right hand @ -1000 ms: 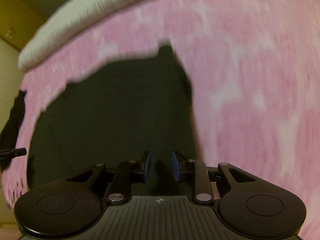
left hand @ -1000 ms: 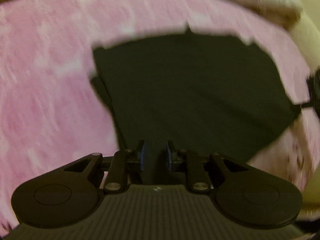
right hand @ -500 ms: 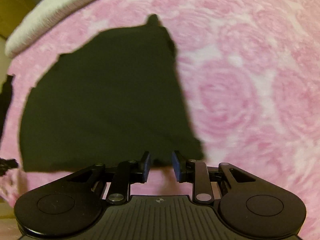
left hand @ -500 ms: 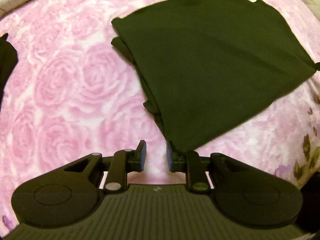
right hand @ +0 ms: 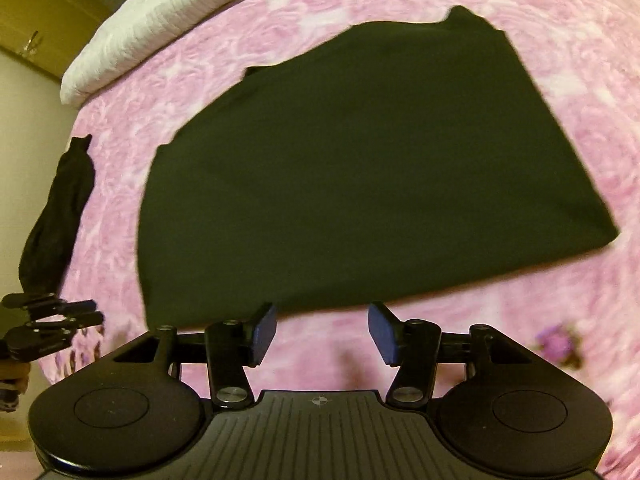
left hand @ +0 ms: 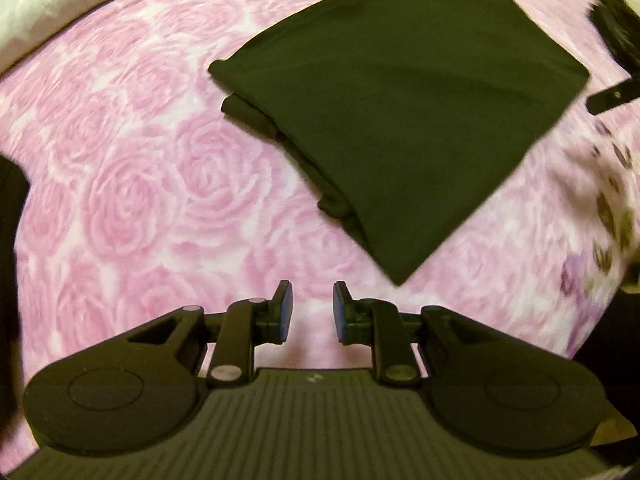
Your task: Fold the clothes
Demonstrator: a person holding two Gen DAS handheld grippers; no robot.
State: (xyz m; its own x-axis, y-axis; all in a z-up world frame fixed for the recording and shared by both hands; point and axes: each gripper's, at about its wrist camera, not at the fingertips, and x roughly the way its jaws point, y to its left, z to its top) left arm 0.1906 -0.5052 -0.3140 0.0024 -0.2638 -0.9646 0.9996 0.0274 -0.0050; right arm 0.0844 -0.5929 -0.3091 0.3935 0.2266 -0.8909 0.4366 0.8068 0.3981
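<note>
Folded dark green cloth garment (left hand: 404,120) lay flat on the pink rose-patterned bed cover (left hand: 140,184), apparently set down finished, since the left tool (left hand: 310,312) and right tool (right hand: 322,334) hovered beside it, both spread and empty.

Folded dark garments (left hand: 408,120) (right hand: 360,184): one, mid-bed.
Bunched dark garments (right hand: 56,216): one, at the bed's left edge.
Rose-print pink bedspreads (left hand: 140,184) (right hand: 520,352): one.
White pillows (right hand: 160,20) (left hand: 44,16): one, at the bed's far edge.
Grippers: two, left gripper (left hand: 310,312), right gripper (right hand: 322,334).
</note>
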